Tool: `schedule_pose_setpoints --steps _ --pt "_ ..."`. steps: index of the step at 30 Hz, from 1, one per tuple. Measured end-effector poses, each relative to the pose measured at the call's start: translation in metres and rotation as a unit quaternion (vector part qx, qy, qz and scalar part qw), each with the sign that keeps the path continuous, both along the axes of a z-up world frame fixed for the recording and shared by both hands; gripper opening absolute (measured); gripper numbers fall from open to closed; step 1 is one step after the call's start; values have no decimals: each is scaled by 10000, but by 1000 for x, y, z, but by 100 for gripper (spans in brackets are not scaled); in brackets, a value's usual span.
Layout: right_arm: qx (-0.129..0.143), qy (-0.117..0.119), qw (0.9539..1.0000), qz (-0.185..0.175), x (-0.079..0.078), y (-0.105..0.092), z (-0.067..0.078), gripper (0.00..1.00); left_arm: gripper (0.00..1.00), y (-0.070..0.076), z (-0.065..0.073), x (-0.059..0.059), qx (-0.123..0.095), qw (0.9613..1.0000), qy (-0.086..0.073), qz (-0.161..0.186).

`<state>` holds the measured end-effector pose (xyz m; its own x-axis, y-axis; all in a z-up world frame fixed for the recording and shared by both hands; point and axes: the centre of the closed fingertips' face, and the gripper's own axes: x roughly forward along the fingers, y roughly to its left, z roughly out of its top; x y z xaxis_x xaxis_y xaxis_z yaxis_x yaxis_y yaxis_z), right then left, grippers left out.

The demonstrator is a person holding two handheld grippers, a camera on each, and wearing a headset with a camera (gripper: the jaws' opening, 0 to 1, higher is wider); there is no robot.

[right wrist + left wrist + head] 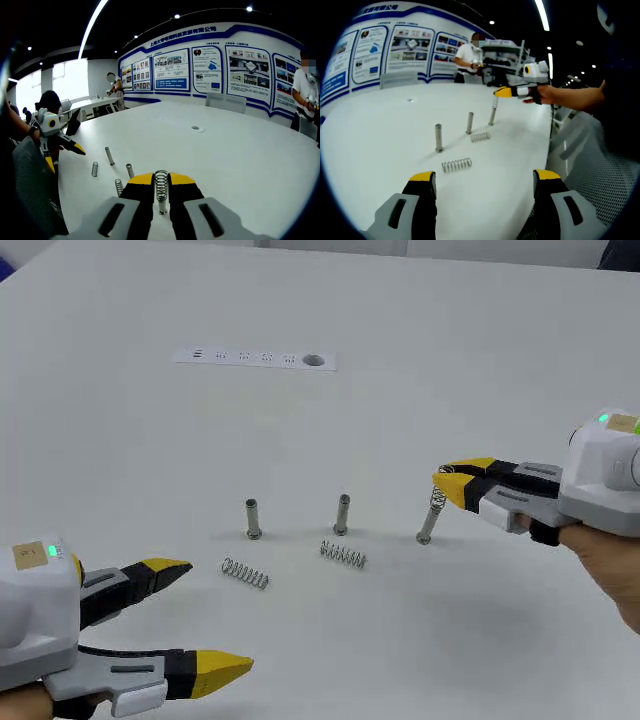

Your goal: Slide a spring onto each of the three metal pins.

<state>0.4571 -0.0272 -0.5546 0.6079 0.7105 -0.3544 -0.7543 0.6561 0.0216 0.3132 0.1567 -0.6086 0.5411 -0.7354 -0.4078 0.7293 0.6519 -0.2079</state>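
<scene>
White table (400, 390), head view: the right gripper (441, 483) is clamped on a spring (437, 498), whose coil sits over the top of the leaning rightmost pin (426, 530). A second spring (343, 555) lies flat just in front of the middle pin (343, 514), and a third spring (245, 573) lies near the left pin (252, 519). The left gripper (215, 616) hangs at the near edge w/ jaws spread wide & nothing between them.

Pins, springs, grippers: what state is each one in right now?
left pin, upright, bare
middle pin, upright, bare
right pin, standing, spring on its top
left spring, lying on table
middle spring, lying on table
third spring, on right pin, gripped
left gripper, open
right gripper, shut on third spring
</scene>
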Motion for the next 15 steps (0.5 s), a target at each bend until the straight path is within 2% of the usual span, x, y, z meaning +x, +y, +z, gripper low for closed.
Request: schedule_pose_setpoints --steps 15 --pt "19 126 9999 6 1 -4 -15 12 81 0 -1 1 13 10000 25 0"
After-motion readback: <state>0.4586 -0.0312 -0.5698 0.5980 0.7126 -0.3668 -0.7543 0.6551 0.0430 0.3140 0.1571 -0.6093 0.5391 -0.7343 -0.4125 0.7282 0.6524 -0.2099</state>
